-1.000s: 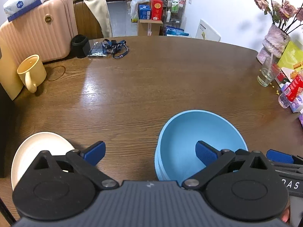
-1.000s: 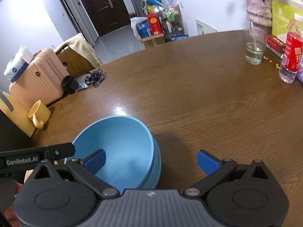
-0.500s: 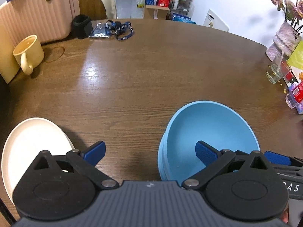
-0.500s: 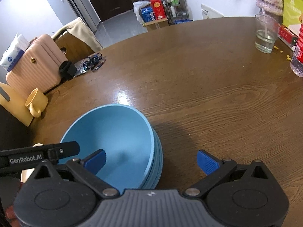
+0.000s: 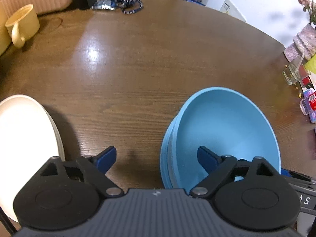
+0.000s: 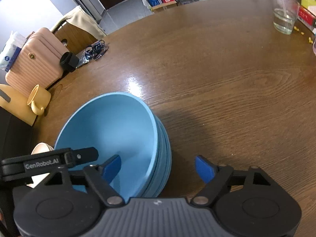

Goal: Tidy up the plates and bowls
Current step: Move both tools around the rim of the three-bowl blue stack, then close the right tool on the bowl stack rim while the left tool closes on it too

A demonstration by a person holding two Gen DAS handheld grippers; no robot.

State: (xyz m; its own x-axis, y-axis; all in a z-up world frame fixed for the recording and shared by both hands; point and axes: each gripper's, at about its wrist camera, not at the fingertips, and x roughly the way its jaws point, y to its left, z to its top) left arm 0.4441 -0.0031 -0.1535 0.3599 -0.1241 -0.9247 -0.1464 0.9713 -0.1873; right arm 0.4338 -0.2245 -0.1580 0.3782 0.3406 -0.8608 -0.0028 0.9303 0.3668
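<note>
Both grippers' fingers (image 5: 107, 158) wide apart, straddling blue bowl stack (image 5: 223, 130) rim.

bowl stack (image 5: 227, 130) right on table (image 5: 138, 69) | plates (image 5: 23, 138) left

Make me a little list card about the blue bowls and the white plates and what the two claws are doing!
blue bowls: stack, nested, upright on the wooden table
white plates: stack, at the left, apart from the bowls
left claw: open, holds nothing, one finger over the bowl, the other over bare table
right claw: open, holds nothing, straddles the bowl stack's right rim
yellow mug: far left, by the pink suitcase
glass: far right, some water in it
</note>
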